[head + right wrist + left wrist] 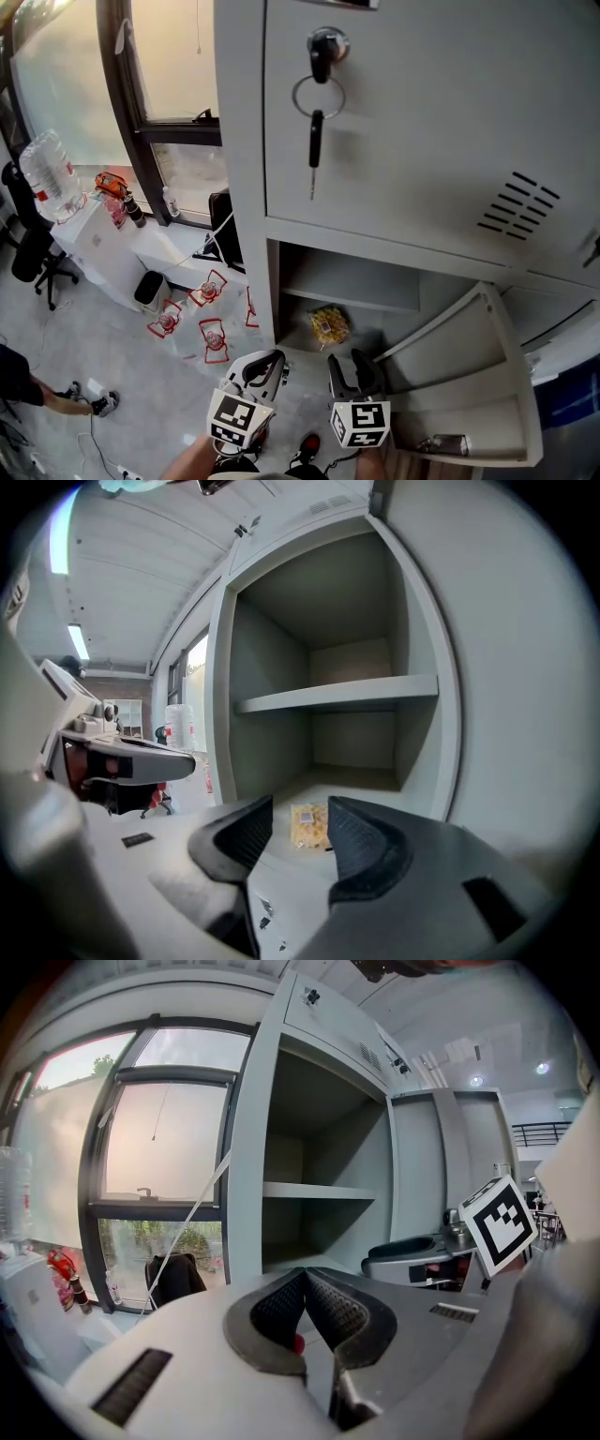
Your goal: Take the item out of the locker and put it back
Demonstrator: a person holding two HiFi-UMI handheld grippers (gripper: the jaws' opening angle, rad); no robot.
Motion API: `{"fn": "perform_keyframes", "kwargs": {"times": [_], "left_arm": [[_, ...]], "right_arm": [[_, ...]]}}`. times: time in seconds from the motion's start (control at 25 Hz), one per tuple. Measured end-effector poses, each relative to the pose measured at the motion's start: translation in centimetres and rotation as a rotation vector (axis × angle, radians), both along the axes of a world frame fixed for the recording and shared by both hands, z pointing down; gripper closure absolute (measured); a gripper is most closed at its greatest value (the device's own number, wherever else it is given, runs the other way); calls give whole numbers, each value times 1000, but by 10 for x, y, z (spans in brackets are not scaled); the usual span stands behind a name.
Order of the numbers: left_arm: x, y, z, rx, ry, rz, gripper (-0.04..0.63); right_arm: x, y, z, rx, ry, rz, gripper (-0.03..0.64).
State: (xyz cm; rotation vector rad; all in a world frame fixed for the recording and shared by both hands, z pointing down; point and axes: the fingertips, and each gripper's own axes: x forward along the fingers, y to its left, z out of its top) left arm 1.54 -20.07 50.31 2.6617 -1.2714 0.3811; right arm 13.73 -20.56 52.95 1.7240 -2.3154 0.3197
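- Right gripper view: right gripper [300, 805] fingers spread, empty; left gripper [305, 1275] fingers pressed together.
- Beyond the right fingers, yellow packet [309, 825] lies on locker [267, 705] floor: awaiting removal or already returned.
- Either way, move low, clear of the shelf [337, 694].

No legible writing, small label on yellow packet [328, 325] too blurred, marker cubes [234, 419] [361, 424] patterned only

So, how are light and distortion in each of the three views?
Head view: the window is washed out with glare, the open locker lies in shade, yet the yellow packet is clear. Left gripper view: strong fisheye bending of the locker's edges, dark corners. Right gripper view: same bending, dim inside, packet sharp.
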Motion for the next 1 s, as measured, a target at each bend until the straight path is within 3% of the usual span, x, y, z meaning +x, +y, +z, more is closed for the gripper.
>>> {"fn": "perform_keyframes", "kwargs": {"times": [0.24,0.44,0.8,1.0], "left_arm": [[-3,-1,0,0,-3,-10,574],[-7,-3,2,-3,-6,-16,574],[-10,-5,5,-8,-6,-19,574],[-10,-7,6,-10,-8,-18,574]], "right_arm": [[-6,-32,23,-79,36,9,330],[-5,-57,48,-161,78,37,272],[-1,-76,81,-305,138,49,242],[2,-80,90,-316,149,53,242]]}}
